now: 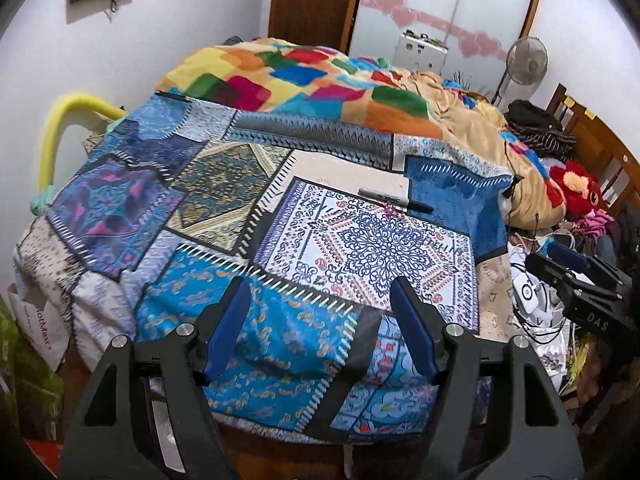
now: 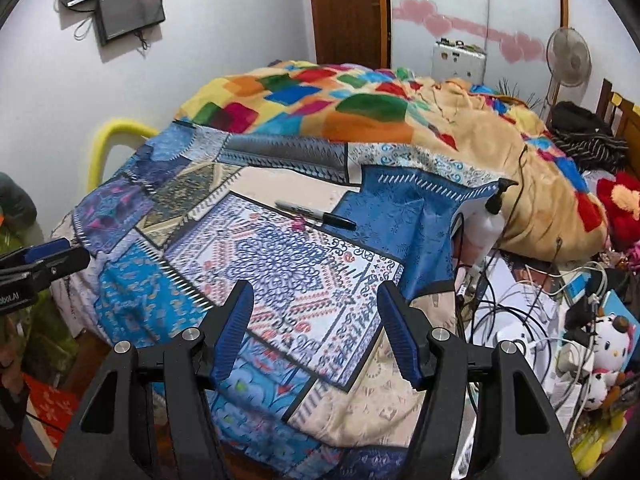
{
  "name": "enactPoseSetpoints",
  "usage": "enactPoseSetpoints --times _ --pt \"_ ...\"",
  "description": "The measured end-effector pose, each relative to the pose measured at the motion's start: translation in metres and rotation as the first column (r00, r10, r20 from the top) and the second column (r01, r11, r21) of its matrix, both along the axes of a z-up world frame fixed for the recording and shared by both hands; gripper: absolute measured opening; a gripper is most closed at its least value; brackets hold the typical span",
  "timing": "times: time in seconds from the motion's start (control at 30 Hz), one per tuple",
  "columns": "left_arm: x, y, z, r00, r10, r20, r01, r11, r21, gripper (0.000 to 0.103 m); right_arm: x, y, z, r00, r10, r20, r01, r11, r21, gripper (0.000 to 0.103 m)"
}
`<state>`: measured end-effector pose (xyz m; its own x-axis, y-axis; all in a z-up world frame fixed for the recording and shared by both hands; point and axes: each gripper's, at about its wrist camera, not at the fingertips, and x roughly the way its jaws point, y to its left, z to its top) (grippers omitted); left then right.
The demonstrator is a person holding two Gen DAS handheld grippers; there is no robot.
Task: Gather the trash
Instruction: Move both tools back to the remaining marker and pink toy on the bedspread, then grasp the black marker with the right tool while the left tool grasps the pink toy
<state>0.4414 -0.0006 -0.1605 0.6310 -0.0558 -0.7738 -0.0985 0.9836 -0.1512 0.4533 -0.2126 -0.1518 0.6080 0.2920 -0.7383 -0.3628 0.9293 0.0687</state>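
Left wrist view: marker [image 1: 394, 200] flat, cap lower-right; both hand-held grippers [image 1: 320, 332] [image 2: 316, 330] open, empty.

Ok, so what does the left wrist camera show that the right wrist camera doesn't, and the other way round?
Only the left wrist view shows the right gripper at its right edge, and a white printed bag on the floor beside the bed.

Only the right wrist view shows the left gripper at its left edge, a white pump bottle and a white cat plush.

Both show the patchwork bedspread, the black marker lying on it, the colourful blanket and the standing fan.
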Motion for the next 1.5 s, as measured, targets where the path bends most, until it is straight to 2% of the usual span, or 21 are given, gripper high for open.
enactPoseSetpoints --times 0.33,0.5,0.63,0.73,0.8,0.87,0.93,1.0,1.07,1.27,1.5 --pt "0.058 0.000 -0.048 0.999 -0.028 -0.042 0.028 1.000 0.007 0.071 0.091 0.020 -0.052 0.995 0.049 -0.089 -0.051 0.998 -0.022 0.060" --pt "0.075 0.003 -0.069 0.997 -0.035 -0.069 0.035 0.999 -0.002 0.071 0.143 0.031 -0.077 0.984 0.076 -0.160 -0.077 0.997 -0.003 0.057" --pt "0.084 0.002 -0.080 0.995 -0.050 -0.083 0.051 0.999 0.009 0.071 0.166 0.047 -0.090 0.980 0.110 -0.167 -0.118 0.992 -0.039 0.057" --pt "0.092 0.000 -0.086 0.994 -0.067 -0.089 0.069 0.997 0.022 0.071 0.174 0.056 -0.098 0.976 0.141 -0.167 -0.156 0.985 -0.078 0.050" --pt "0.095 -0.002 -0.087 0.993 -0.076 -0.089 0.079 0.997 0.026 0.071 0.177 0.063 -0.103 0.971 0.159 -0.176 -0.181 0.976 -0.117 0.041" --pt "0.100 -0.005 -0.089 0.992 -0.088 -0.088 0.091 0.995 0.030 0.071 0.180 0.065 -0.108 0.966 0.173 -0.190 -0.199 0.972 -0.127 0.040" --pt "0.104 -0.007 -0.090 0.992 -0.095 -0.086 0.098 0.995 0.029 0.071 0.183 0.065 -0.112 0.963 0.181 -0.201 -0.210 0.969 -0.132 0.033" --pt "0.108 -0.010 -0.091 0.991 -0.103 -0.084 0.105 0.994 0.027 0.071 0.186 0.065 -0.114 0.963 0.179 -0.203 -0.210 0.967 -0.142 0.018" --pt "0.113 -0.015 -0.090 0.990 -0.111 -0.082 0.114 0.993 0.025 0.071 0.187 0.059 -0.114 0.967 0.164 -0.197 -0.194 0.971 -0.142 0.013" --pt "0.136 -0.037 -0.092 0.983 -0.170 -0.075 0.171 0.985 0.006 0.071 0.179 0.037 -0.113 0.981 0.099 -0.168 -0.118 0.987 -0.106 0.011" --pt "0.173 -0.068 -0.103 0.960 -0.268 -0.085 0.270 0.963 0.009 0.071 0.157 -0.001 -0.106 0.981 0.037 -0.192 -0.034 0.999 0.020 0.011"
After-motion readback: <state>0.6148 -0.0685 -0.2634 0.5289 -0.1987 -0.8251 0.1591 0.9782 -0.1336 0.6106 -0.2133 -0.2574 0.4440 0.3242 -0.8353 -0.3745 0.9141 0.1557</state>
